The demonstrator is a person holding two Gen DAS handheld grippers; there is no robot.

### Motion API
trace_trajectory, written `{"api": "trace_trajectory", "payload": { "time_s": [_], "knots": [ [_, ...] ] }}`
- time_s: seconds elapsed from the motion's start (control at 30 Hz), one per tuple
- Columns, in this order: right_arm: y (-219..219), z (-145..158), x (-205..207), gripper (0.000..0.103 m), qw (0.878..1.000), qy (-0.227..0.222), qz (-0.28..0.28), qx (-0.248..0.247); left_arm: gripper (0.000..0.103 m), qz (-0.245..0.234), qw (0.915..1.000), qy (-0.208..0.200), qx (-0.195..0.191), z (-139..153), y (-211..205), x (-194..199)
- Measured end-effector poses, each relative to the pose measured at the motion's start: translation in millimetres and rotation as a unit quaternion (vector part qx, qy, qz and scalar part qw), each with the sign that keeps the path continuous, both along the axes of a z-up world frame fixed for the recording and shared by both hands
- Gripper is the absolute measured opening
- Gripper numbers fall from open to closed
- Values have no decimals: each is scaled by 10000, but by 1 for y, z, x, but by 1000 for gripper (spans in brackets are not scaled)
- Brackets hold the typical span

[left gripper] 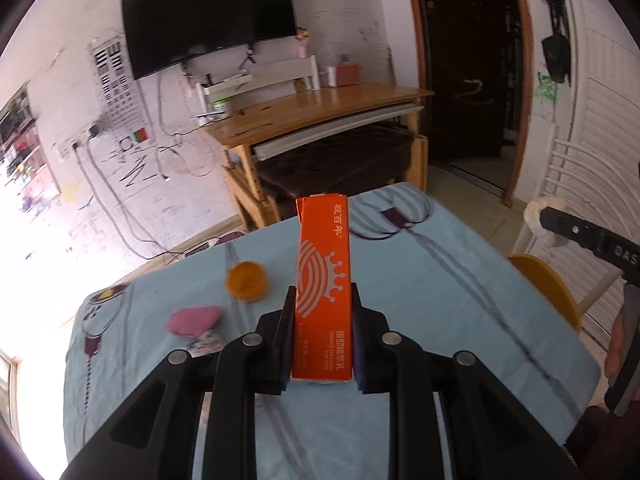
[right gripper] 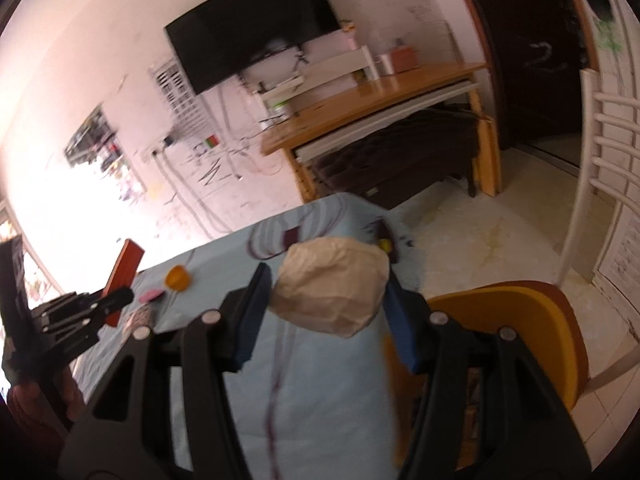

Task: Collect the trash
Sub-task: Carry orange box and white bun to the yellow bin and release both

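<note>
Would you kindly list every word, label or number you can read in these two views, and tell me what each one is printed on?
"视百年": white characters near the top of the orange box held in the left gripper.
"DAS": raised letters, cut off at the frame edge, on the right gripper body.
Smaller print low on the box: too small to read.
Right wrist view: nothing legible, blurred.

A black television point(left gripper: 208, 16) hangs on a scribbled white wall point(left gripper: 64, 80) above a wooden desk point(left gripper: 320, 116); a dark doorway point(left gripper: 468, 60) stands right.

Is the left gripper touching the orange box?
Touching. In the left wrist view, the left gripper is shut on the orange box, both pads pressed flat against its sides.
</note>
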State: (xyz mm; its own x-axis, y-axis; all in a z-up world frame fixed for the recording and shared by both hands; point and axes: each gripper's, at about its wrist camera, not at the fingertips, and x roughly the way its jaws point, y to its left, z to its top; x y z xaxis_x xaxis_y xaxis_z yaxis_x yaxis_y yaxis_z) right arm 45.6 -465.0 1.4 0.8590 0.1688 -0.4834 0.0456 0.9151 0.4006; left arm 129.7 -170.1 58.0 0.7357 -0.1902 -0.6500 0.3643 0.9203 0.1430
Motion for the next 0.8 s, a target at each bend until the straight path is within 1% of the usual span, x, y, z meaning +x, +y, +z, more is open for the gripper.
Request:
{"api": "trace_trajectory", "payload": {
  "time_s": [0.1, 0.2, 0.33, 0.37, 0.4, 0.43, 0.47, 0.57, 0.63, 0.8],
  "knots": [
    [-21, -3, -3, 53, 9992, 77, -339, -203, 18, -234, 9996, 120, -131, 2, -25, -5],
    [-40, -12, -5, 53, 9977, 214, -576, -272, 18, -529, 9978, 271, -297, 4, -53, -8],
    [-55, -29, 2, 55, 9944, 623, -723, -463, 18, -913, 9937, 504, -397, -1, -91, -14],
    [-58, -32, 3, 58, 9935, 698, -750, -502, 18, -1005, 9923, 600, -405, -5, -103, -14],
    [-60, -36, 4, 72, 9921, 771, -814, -557, 18, -1054, 9915, 659, -391, -9, -110, -15],
    [-62, -39, 5, 80, 9909, 813, -893, -595, 18, -1116, 9904, 737, -360, -13, -120, -14],
    [-65, -42, 7, 81, 9903, 845, -936, -586, 18, -1145, 9899, 770, -327, -16, -127, -15],
    [-77, -46, 5, 81, 9895, 830, -1096, -436, 18, -1231, 9880, 911, -214, -26, -150, -13],
    [-92, -46, -2, 81, 9880, 707, -1350, -248, 18, -1279, 9860, 1057, -164, -34, -162, -10],
    [-129, -42, -24, 81, 9805, 410, -1901, 285, 19, -1291, 9823, 1339, -238, -43, -190, 1]
  ]
}}
